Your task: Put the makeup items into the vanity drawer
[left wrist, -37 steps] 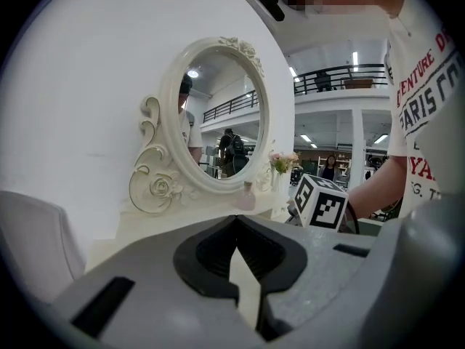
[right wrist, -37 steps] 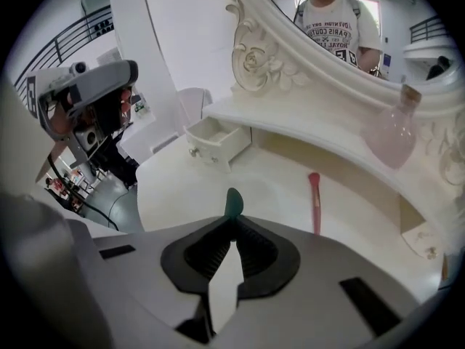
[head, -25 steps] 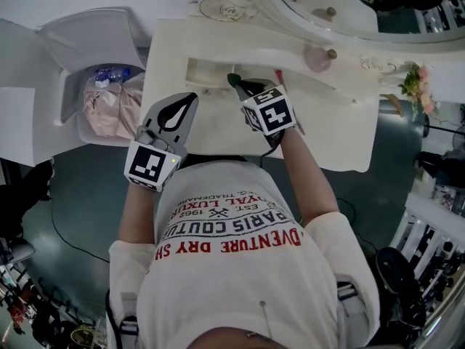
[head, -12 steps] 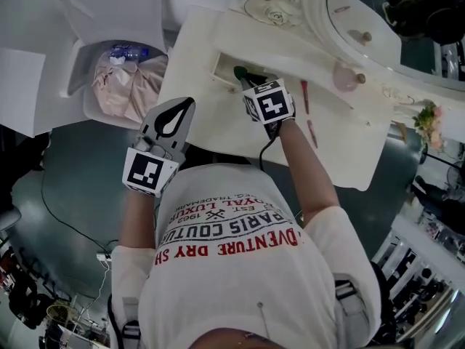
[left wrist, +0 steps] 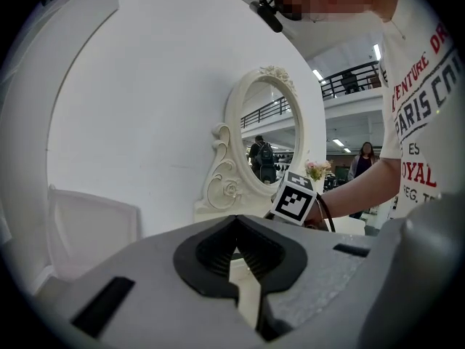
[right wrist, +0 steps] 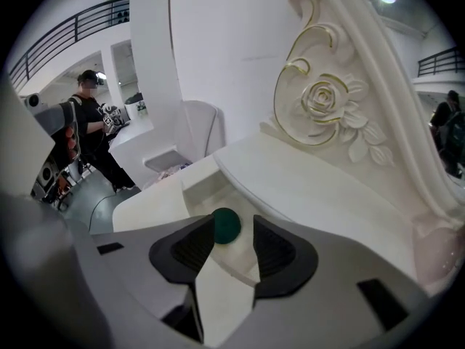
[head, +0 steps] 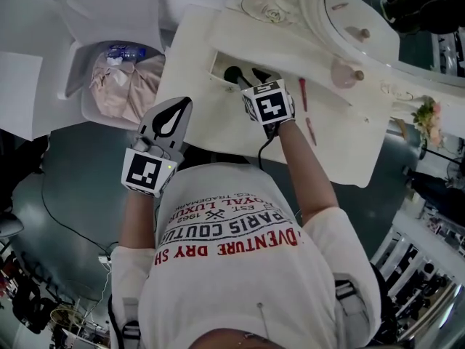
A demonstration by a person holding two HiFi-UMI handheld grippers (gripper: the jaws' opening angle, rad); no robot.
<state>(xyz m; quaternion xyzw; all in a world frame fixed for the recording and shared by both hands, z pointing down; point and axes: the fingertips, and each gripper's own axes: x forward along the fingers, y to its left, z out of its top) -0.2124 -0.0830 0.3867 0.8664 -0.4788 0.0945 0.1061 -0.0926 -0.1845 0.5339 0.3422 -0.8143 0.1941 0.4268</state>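
Observation:
The vanity drawer [head: 216, 63] stands open at the left end of the cream vanity top [head: 341, 133]. My right gripper [head: 243, 78] reaches over it. Its jaws are opening, and a dark green round makeup item [head: 234, 73] sits between them without the pads pressing on it. In the right gripper view the green item [right wrist: 225, 225] lies at the drawer [right wrist: 197, 187] between the parted jaws of the right gripper [right wrist: 234, 228]. Two red pencils [head: 303, 94] lie on the top to the right. My left gripper [head: 186, 102] hangs shut and empty off the vanity's front edge.
A white bin with a pink bag [head: 120, 86] stands left of the vanity. An oval mirror [head: 349, 13] in an ornate frame rises behind the top, with a pink round thing [head: 338, 74] by it. Flowers [head: 424, 112] sit at the far right.
The right gripper's jaws have parted around the green item over the drawer. The left gripper has hardly moved. The head view swung between the earliest frame and now.

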